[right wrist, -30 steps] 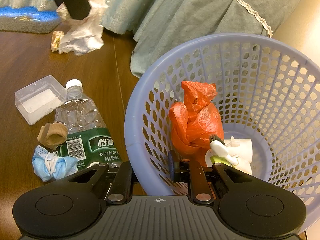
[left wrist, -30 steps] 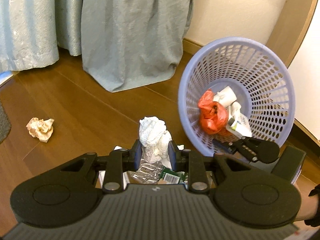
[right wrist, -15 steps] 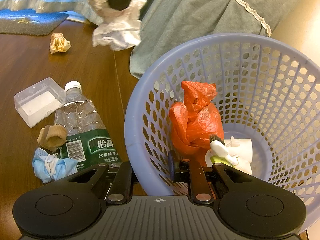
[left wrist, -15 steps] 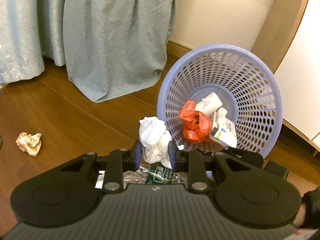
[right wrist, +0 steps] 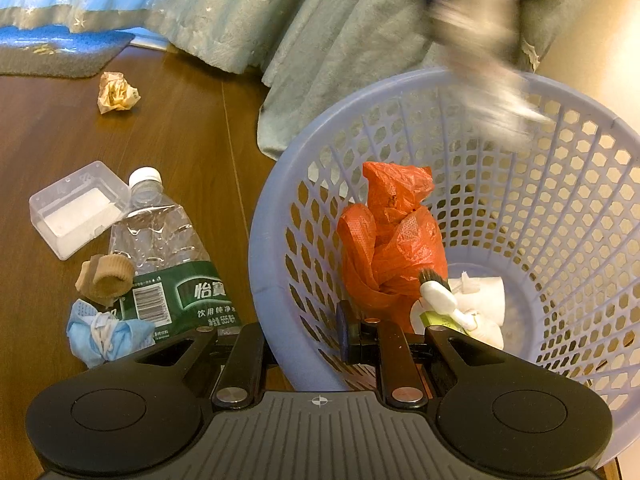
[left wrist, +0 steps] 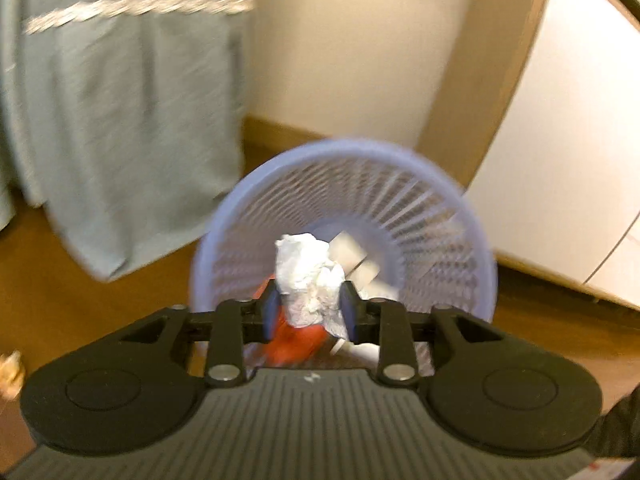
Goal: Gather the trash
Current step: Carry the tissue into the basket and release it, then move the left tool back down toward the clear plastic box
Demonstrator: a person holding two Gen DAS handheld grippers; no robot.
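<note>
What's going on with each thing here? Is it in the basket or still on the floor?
Basket: tilted, rim gripped by right gripper.
White paper wad: between left gripper's opening jaws, over the basket.
Red bag: in basket.
Toothbrush: in basket.
Bottle: crushed, capped, on floor.
Clear box: on floor.
Mask: crumpled, on floor.
Tan paper ball: on floor.

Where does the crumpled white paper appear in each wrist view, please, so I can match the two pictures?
Left wrist: the crumpled white paper is at centre, between the opening jaws of the left gripper, in front of the basket mouth.
Right wrist: a blurred white streak at the upper right, over the basket's far rim.
Shared landmark: the lilac basket holding the red bag.
</note>
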